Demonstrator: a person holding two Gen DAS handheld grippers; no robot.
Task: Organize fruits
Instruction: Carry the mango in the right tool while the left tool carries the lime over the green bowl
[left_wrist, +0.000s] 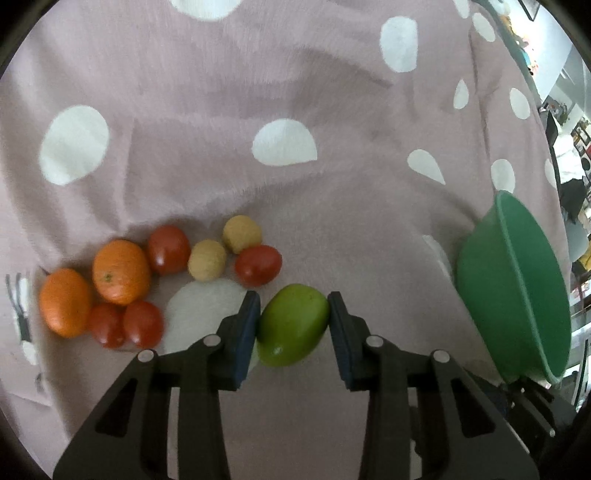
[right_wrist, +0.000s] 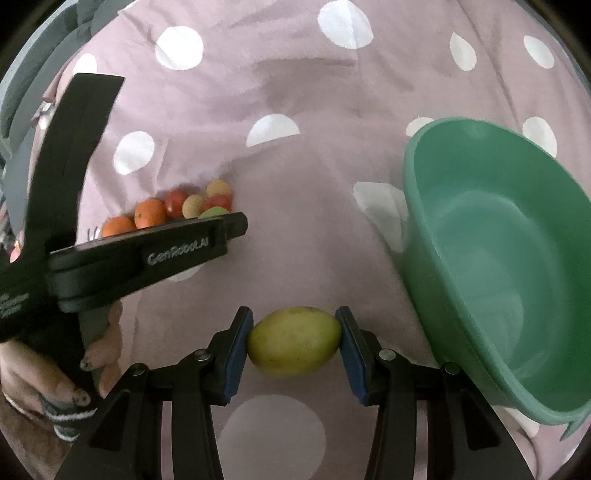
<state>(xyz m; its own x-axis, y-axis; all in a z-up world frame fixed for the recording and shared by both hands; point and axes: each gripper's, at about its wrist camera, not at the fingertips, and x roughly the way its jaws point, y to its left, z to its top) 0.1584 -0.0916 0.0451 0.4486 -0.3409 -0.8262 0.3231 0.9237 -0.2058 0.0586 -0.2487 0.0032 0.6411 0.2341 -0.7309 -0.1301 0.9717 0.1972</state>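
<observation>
My left gripper is shut on a green mango-like fruit, with a blue pad against each side of it, low over the pink spotted cloth. Just left of it lies a pile: two oranges, several red tomatoes and two tan round fruits. My right gripper is shut on a yellow-green fruit held above the cloth. A green plastic bowl stands right beside it, with nothing visible inside. The same bowl appears at the right edge of the left wrist view.
In the right wrist view the left tool's black body crosses the left side, held by a person's hand, and partly hides the fruit pile. The cloth is wrinkled and covers the whole surface. Room clutter shows beyond the far right edge.
</observation>
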